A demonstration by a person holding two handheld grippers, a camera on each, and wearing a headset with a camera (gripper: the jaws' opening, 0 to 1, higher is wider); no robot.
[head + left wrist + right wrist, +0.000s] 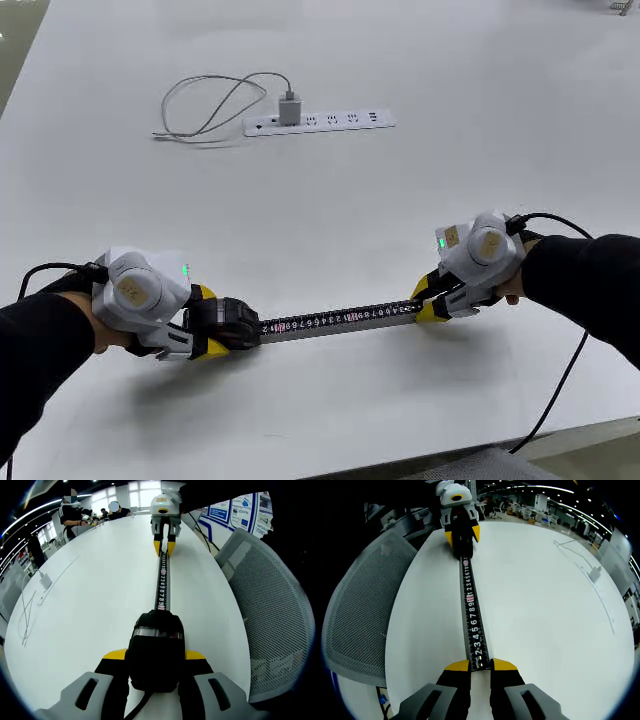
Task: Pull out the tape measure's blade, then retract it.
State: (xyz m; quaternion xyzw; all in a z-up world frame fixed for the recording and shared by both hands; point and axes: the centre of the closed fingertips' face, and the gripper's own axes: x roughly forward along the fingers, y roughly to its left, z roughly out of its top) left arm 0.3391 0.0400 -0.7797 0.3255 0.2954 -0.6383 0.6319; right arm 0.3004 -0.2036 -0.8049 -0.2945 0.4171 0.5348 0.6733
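Tape measure (300, 324) lies on the worktop (400, 200), close to its front edge and roughly parallel to it.

Your left gripper (213, 321) has its yellow-tipped jaws closed on the black case (156, 650), one jaw on each side. The case sits low on the white surface.

The blade (471, 615) is extended. It runs straight from the case mouth to your right gripper (427, 300), flat along the worktop, with the printed numbers facing up.

The right gripper's jaws are pressed together on the blade's free end. In the right gripper view the end sits between the two yellow tips.

The grippers face each other down the length of the blade.

Power strip (320, 121) lies toward the far side of the worktop, well apart from the tape. A white charger (289, 108) is plugged into it, and its cable (205, 105) loops off to the left.

A grey mesh chair (270, 605) stands just off the front edge.
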